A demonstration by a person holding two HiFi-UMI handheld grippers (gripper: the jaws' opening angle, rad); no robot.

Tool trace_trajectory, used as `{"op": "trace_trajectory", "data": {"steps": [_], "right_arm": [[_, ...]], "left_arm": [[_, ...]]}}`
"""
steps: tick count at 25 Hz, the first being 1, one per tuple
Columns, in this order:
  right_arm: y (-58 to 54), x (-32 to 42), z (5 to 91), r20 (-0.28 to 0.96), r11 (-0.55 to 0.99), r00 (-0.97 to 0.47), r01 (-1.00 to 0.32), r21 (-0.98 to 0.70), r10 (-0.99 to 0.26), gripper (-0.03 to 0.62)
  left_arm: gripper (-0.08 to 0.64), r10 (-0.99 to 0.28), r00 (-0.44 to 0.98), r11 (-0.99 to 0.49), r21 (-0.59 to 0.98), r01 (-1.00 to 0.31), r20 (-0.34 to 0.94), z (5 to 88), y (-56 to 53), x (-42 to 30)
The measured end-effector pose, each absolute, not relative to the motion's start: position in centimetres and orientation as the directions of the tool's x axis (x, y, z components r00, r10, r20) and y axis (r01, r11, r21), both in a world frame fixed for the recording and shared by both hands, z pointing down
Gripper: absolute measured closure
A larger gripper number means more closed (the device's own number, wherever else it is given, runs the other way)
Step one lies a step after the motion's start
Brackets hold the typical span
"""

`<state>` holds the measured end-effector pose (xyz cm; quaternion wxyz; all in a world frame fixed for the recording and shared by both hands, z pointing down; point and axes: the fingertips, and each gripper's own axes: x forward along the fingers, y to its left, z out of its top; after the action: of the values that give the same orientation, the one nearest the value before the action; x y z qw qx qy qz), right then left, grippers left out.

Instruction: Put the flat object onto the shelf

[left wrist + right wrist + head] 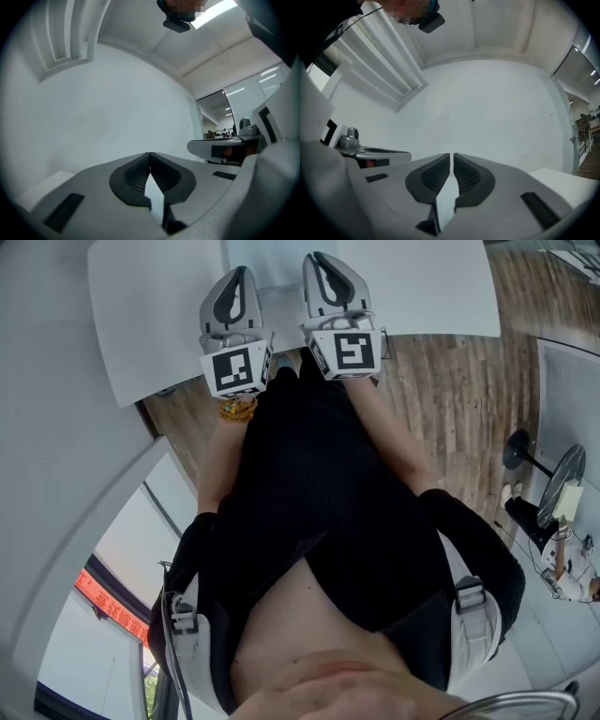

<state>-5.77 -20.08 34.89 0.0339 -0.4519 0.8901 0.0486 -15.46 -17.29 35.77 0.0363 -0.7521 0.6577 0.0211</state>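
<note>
No flat object and no shelf that I can name shows in any view. In the head view both grippers are held side by side in front of a black-clothed torso, over white surfaces (155, 320). My left gripper (241, 273) has its jaws together with nothing between them; in its own view the left gripper's (150, 154) ribbed pads (136, 176) meet at the tip. My right gripper (320, 259) is also shut and empty; in its own view the right gripper (452, 155) shows only a hairline slit between the pads (467, 174). Both gripper views face a bare white wall.
Wooden floor (450, 390) lies to the right of the white surfaces. A black stand with a round base (518, 450) and a round table (562, 479) stand at the right, with a seated person (572, 563) beside them. A window (112, 596) fills the lower left.
</note>
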Motion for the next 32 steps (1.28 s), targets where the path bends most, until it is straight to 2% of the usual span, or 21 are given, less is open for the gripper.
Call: {"op": "trace_trajectory", "data": {"steps": [8,13,32], "right_arm": [[-18.7,-7.4,36.0,-0.072,0.572,-0.573,-0.820,0.029,-0.817,0.554],[-17.5,-9.1,35.0,-0.112,0.603,-0.605,-0.796,0.048,-0.789,0.555],[-17.7,-8.9,36.1,-0.099,0.596,-0.597,-0.802,0.048,-0.796,0.560]], "left_arm": [[0.546,-0.990,0.118,-0.116,-0.025,-0.993,-0.080,36.4,-16.8,-15.5],[0.546,-0.989,0.107,-0.104,-0.038,-0.994,-0.099,35.5,-16.4,-15.8],[0.546,-0.993,0.090,-0.087,-0.049,-0.995,-0.070,36.5,-15.8,-16.1]]}}
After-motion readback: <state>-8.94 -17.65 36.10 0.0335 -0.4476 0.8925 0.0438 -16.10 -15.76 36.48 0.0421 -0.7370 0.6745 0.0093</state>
